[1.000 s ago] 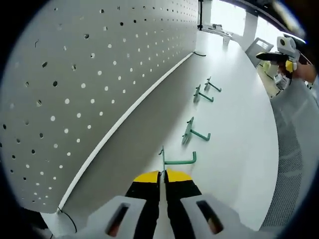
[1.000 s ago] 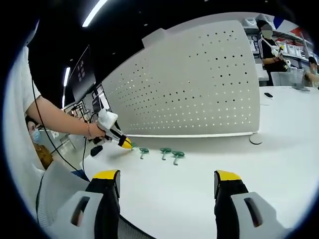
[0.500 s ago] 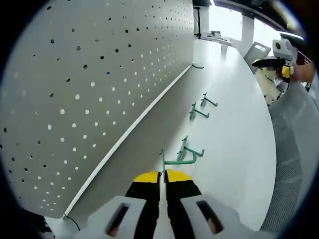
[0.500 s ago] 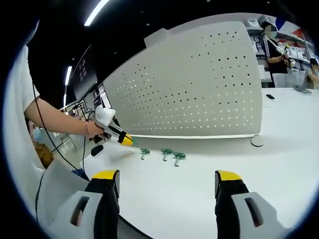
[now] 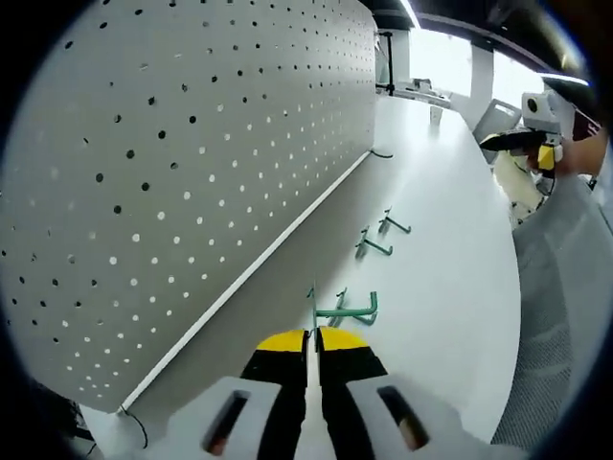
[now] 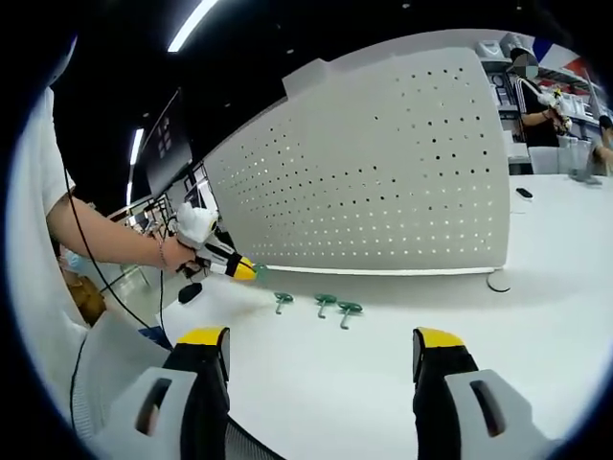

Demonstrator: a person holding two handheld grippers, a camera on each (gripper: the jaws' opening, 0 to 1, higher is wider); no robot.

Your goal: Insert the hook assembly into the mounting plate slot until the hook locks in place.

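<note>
Pegboard point(image 5: 192, 144) is standing to my left, its holes facing the desk point(image 5: 450, 249). I am carrying a green hook point(image 5: 345, 310) pinched in my left tool point(image 5: 313, 337), jaws closed tight on its back end, lifted above three spare hooks point(image 5: 375, 247) lying farther along. I judge transport is under way; next I am needing to swing the hook leftward toward a hole. My right tool point(image 6: 321, 347) is hanging wide open, empty.

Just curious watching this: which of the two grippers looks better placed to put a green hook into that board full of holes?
Left. The left gripper is shut on a green hook beside the pegboard; the right gripper is open, farther back.
</note>
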